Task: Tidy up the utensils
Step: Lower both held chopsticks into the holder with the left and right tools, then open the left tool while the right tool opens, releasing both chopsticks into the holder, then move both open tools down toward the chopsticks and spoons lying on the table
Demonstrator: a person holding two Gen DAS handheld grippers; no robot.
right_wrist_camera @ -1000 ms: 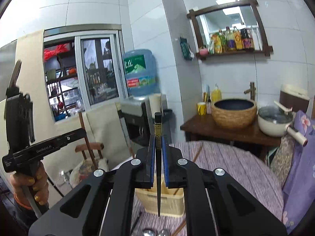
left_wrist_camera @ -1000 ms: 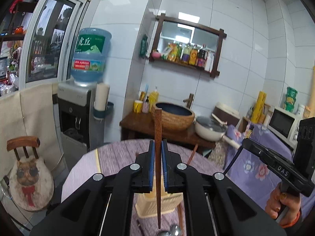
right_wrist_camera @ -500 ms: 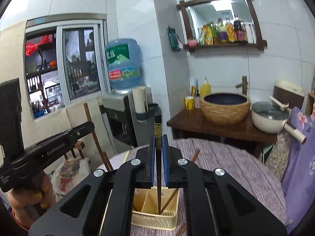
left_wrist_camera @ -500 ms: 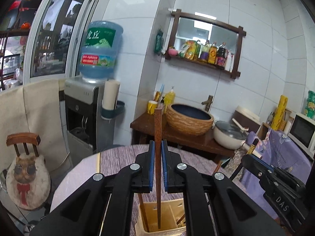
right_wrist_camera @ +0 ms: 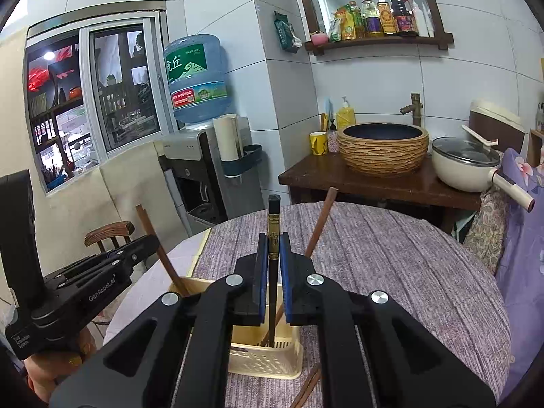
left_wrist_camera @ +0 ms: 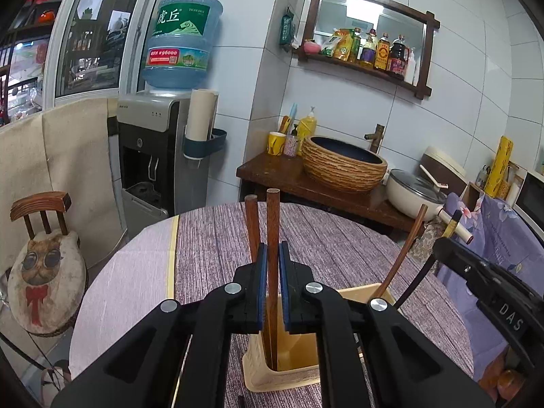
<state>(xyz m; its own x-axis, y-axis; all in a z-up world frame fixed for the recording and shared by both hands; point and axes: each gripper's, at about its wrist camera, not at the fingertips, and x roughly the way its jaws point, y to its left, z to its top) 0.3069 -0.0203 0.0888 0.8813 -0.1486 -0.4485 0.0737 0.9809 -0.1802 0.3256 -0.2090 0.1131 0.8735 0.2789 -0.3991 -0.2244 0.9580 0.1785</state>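
A cream plastic utensil holder (left_wrist_camera: 299,353) stands on the round purple-clothed table (left_wrist_camera: 217,238); it also shows in the right wrist view (right_wrist_camera: 272,357). My left gripper (left_wrist_camera: 272,265) is shut on a brown wooden chopstick (left_wrist_camera: 272,217), whose lower end is inside the holder. Another brown chopstick (left_wrist_camera: 251,217) stands beside it, and a third (left_wrist_camera: 404,248) leans in the holder's right side. My right gripper (right_wrist_camera: 272,255) is shut on a black chopstick with a gold band (right_wrist_camera: 273,227), its tip down in the holder. A brown chopstick (right_wrist_camera: 321,221) leans behind it.
A loose brown chopstick (right_wrist_camera: 306,391) lies on the cloth in front of the holder. A small wooden chair with a cat cushion (left_wrist_camera: 44,272) stands left of the table. A dark wooden stand with a woven basin (left_wrist_camera: 343,166) and a pot (left_wrist_camera: 414,193) is behind the table. A water dispenser (left_wrist_camera: 159,149) is at the back left.
Both grippers have come down over the holder. The brown and the black chopstick, held above it a second ago, now have their lower ends inside it.
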